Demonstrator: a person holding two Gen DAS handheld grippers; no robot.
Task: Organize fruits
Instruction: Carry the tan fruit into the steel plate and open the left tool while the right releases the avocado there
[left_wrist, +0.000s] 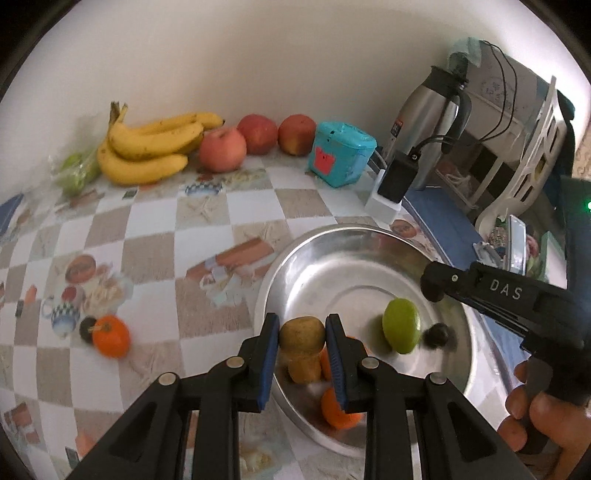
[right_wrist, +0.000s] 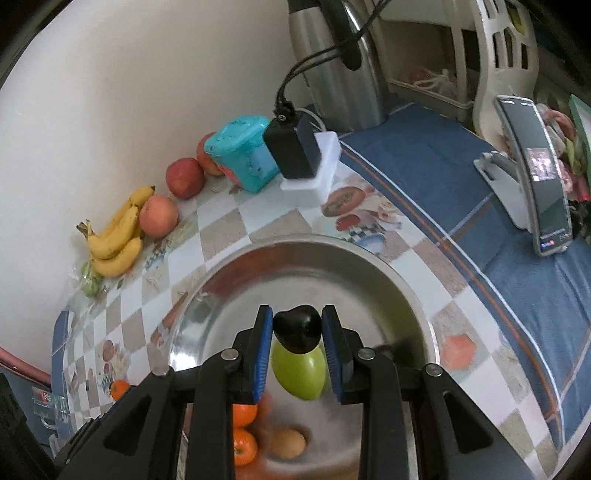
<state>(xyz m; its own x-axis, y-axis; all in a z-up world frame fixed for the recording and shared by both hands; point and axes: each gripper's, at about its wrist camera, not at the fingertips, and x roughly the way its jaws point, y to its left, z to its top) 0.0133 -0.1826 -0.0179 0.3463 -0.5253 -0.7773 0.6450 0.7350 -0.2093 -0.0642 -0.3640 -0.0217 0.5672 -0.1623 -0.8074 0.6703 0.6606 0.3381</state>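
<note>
A steel bowl (left_wrist: 354, 243) sits on the checkered table. My left gripper (left_wrist: 301, 326) is shut on a brown kiwi (left_wrist: 301, 332) above the bowl's near left rim. Inside the bowl lie a green fruit (left_wrist: 401, 325), a small dark fruit (left_wrist: 436, 335) and oranges (left_wrist: 338, 410). My right gripper (right_wrist: 297, 325) is shut on a dark fruit (right_wrist: 297, 328) above the bowl (right_wrist: 388, 266), over the green fruit (right_wrist: 299, 373). Oranges (right_wrist: 243, 413) and the kiwi (right_wrist: 288, 443) show below it. An orange (left_wrist: 110, 335) with a dark fruit (left_wrist: 86, 328) beside it lies on the table at left.
Bananas (left_wrist: 147, 147), three apples (left_wrist: 221, 149) and a bag of green fruit (left_wrist: 75, 171) line the back wall. A teal box (left_wrist: 341, 153), a charger block (left_wrist: 395, 181) and a steel kettle (left_wrist: 428, 122) stand at the back right. A phone on a stand (right_wrist: 535, 177) is on the blue cloth.
</note>
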